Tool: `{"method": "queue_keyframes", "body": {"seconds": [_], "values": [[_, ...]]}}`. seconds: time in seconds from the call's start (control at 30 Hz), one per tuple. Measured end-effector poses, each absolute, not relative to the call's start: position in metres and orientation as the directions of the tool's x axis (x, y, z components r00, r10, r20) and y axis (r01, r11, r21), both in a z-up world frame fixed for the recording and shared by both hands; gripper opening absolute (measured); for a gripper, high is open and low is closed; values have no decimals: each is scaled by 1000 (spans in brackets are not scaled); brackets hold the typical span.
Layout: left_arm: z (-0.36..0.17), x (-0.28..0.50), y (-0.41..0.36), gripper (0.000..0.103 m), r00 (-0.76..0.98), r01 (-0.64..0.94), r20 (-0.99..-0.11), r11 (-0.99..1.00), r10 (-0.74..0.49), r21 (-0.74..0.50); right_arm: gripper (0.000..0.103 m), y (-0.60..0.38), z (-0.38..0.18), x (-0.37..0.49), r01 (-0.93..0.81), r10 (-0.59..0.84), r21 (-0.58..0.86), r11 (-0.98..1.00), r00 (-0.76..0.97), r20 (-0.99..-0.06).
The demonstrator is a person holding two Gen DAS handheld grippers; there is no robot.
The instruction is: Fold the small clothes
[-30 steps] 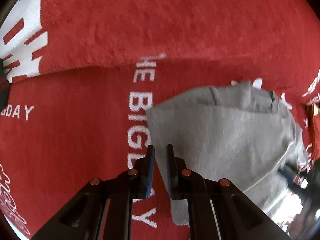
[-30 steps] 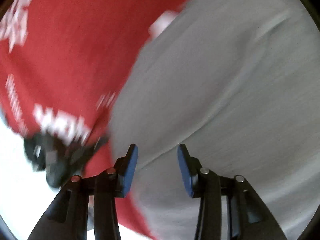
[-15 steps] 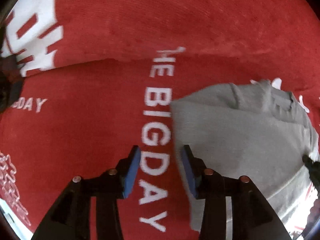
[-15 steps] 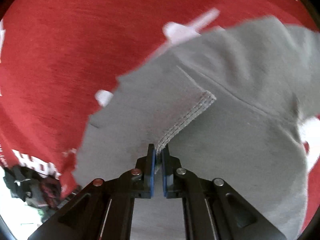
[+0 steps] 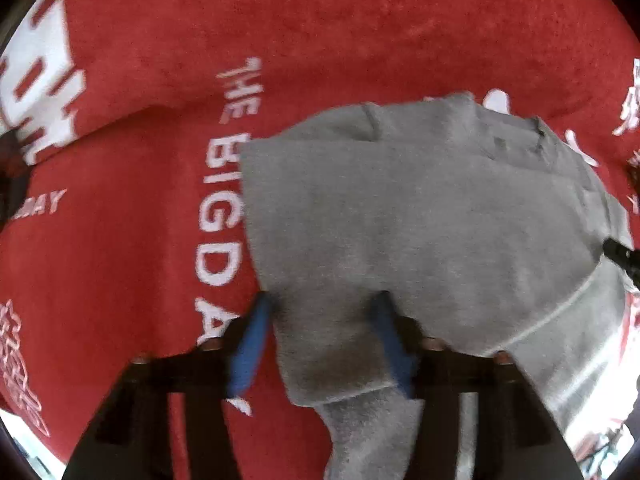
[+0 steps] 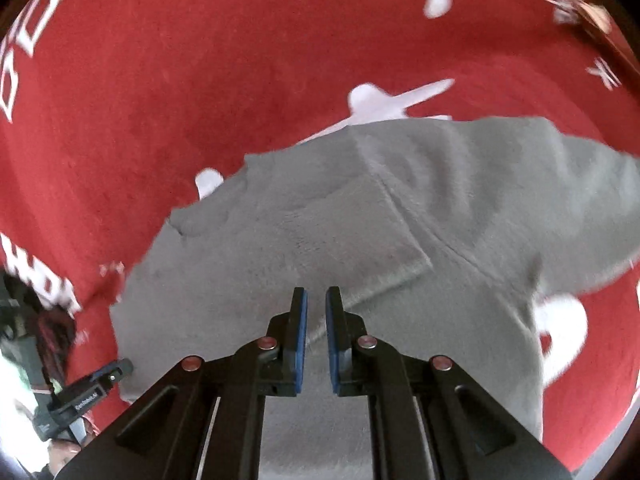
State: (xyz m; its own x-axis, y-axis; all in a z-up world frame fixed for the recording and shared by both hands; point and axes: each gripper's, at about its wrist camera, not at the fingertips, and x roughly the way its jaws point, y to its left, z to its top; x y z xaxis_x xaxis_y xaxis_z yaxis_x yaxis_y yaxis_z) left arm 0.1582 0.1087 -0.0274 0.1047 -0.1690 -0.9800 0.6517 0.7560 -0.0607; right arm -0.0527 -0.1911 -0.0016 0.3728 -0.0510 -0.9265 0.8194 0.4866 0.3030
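Note:
A small grey garment (image 5: pixel 420 220) lies partly folded on a red cloth with white lettering (image 5: pixel 120 240). My left gripper (image 5: pixel 320 336) is open, its blue pads on either side of the garment's near left edge, low over it. In the right wrist view the same garment (image 6: pixel 460 208) shows a folded flap with a stitched hem. My right gripper (image 6: pixel 316 320) hovers just above the garment near that hem, its jaws a narrow gap apart with no cloth between them.
The red cloth (image 6: pixel 200 80) covers the whole surface under the garment. The left gripper's tip (image 6: pixel 100 380) shows at the garment's left edge in the right wrist view. A bright area lies past the cloth's edge at lower right (image 5: pixel 592 400).
My left gripper opened and moved right over the garment's near edge. My right gripper had shut on the stitched hem, then let it go; the flap now lies flat.

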Motion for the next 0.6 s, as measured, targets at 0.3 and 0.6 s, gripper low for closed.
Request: {"method": "queue_keyframes", "body": {"seconds": [0.3, 0.6], "values": [[-7, 156, 148, 67, 76, 630, -988, 775, -134, -56, 10, -197, -16, -128, 888, -17, 350, 299, 372, -928], [27, 97, 121, 67, 34, 725, -984, 682, -172, -94, 40, -145, 5, -166, 848, 79, 457, 270, 454, -888]]}}
